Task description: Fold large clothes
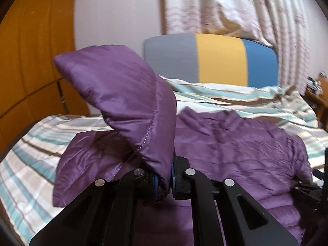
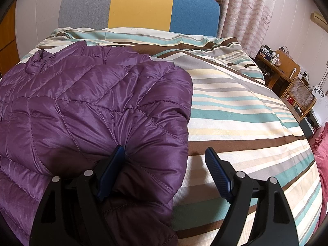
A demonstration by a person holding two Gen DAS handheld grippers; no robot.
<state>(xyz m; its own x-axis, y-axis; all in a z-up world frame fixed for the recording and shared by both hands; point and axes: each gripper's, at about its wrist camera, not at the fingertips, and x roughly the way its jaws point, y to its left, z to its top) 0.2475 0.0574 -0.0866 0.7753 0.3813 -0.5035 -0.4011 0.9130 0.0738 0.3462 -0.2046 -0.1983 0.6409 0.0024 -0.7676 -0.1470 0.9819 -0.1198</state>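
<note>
Currently the purple puffer jacket (image 2: 86, 106) is lying spread on the striped bedding (image 2: 235, 110) of the bed, toward the bed's left side, its collar pointing at the grey-yellow-blue headboard (image 2: 139, 6). Going left to right: orange wooden wardrobe (image 1: 37, 61) is sitting at far left in the left wrist view, then the left claw (image 1: 163, 181) is pinching shut on a fold of the jacket, a sleeve-like flap (image 1: 123, 94) that is standing up off the bed and arching over to the left above the rest of the garment. Jacket body is lying flat just right of that lifted flap. In the right wrist view, the right claw (image 2: 165, 160) is hanging wide open over the jacket's right edge: its left finger (image 2: 111, 172) is pressing into the quilted fabric, its right finger (image 2: 218, 174) is hovering over bare bedding, apart from the jacket, so a puffed edge of the jacket is sitting between the two. Further right, patterned curtains (image 2: 252, 14) are hanging behind the headboard, and a wooden chair (image 2: 287, 69) with cluttered furniture is standing beside the bed at far right.
</note>
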